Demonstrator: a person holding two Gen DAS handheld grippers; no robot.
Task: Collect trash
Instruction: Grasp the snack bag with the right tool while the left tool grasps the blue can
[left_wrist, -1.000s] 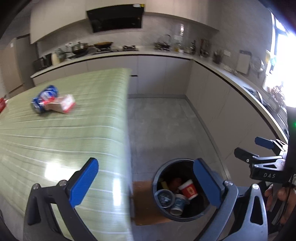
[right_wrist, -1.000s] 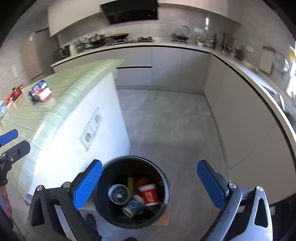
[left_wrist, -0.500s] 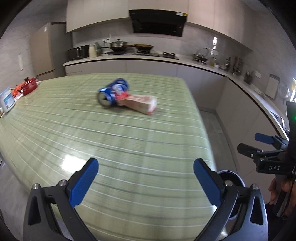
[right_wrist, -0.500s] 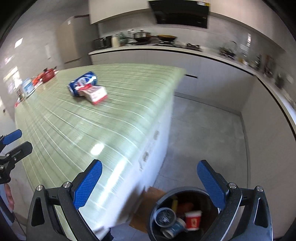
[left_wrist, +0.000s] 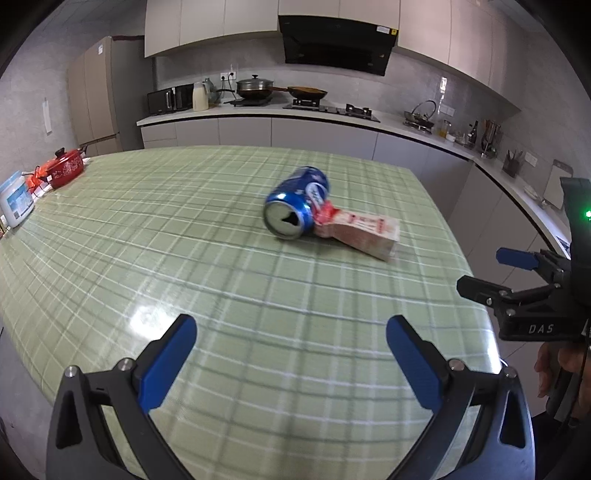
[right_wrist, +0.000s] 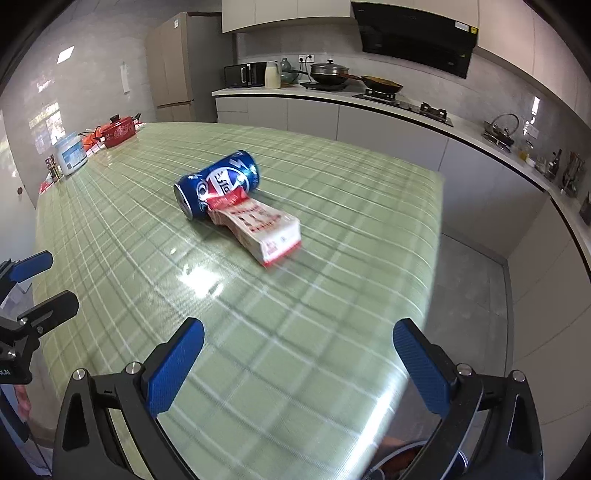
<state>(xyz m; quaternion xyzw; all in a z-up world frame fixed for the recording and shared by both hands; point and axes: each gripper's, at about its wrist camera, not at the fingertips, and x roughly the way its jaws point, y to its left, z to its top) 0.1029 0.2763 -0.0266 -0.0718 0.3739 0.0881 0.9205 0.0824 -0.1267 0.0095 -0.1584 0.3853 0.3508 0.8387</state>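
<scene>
Lying on its side on the green checked desk (left_wrist: 184, 229) is a blue aluminium drink can (left_wrist: 295, 212), touching a crumpled red and white paper carton (left_wrist: 364, 232) just beside it. Both are resting well apart from the left tool (left_wrist: 291, 356) and the right tool (right_wrist: 297, 363), which are hanging open and empty over the near edge.

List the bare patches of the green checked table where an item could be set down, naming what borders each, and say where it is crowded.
Free: the wide stretch between both open grippers, left gripper and right gripper, and the blue can; also the far strip behind the can. Crowded: the table's left edge, with the red pot and white tub, and the centre, where the can touches the pink packet.
</scene>
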